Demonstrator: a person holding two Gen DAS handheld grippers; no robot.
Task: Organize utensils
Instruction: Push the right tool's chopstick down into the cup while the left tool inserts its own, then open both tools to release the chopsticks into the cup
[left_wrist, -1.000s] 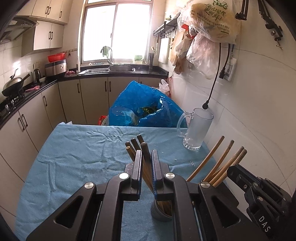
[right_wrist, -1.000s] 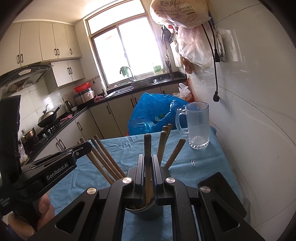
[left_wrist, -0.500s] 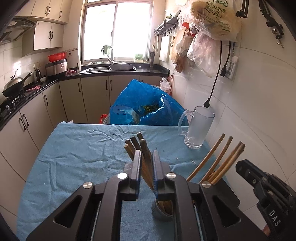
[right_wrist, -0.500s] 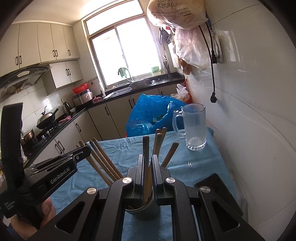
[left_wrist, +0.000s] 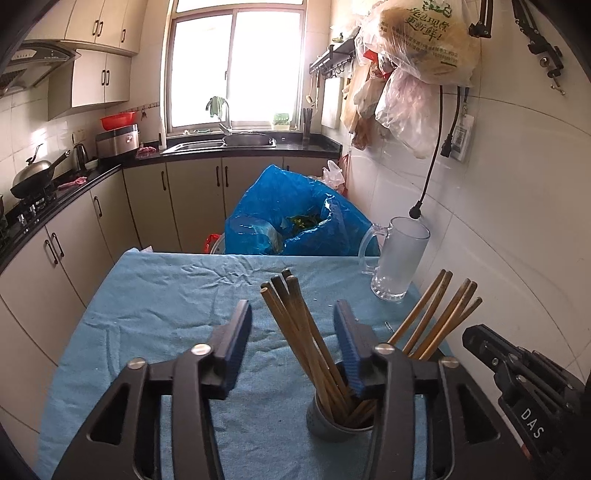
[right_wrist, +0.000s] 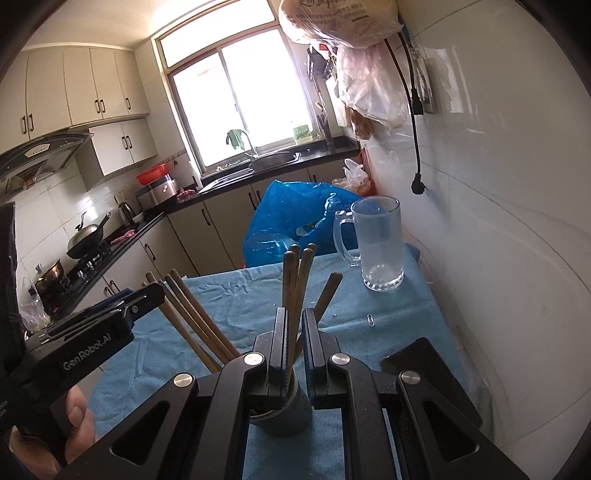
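Note:
A small grey cup (left_wrist: 334, 424) stands on the blue cloth and holds several brown wooden chopsticks (left_wrist: 295, 325); it also shows in the right wrist view (right_wrist: 286, 413). My left gripper (left_wrist: 293, 314) is open, its fingers standing either side of the left bunch of chopsticks without touching them. My right gripper (right_wrist: 294, 321) is nearly shut, with one upright chopstick (right_wrist: 290, 291) between its fingers above the cup. More chopsticks (left_wrist: 439, 314) lean to the right of the cup.
A frosted glass mug (left_wrist: 397, 258) stands at the table's far right by the tiled wall. A blue plastic bag (left_wrist: 295, 218) sits beyond the far edge. A paper clip (right_wrist: 370, 319) lies on the blue cloth (left_wrist: 166, 306). Cabinets and a stove run along the left.
My left gripper has opened and let go of the chopsticks it was shut on; they now stand in the cup. My right gripper stays closed around its chopstick.

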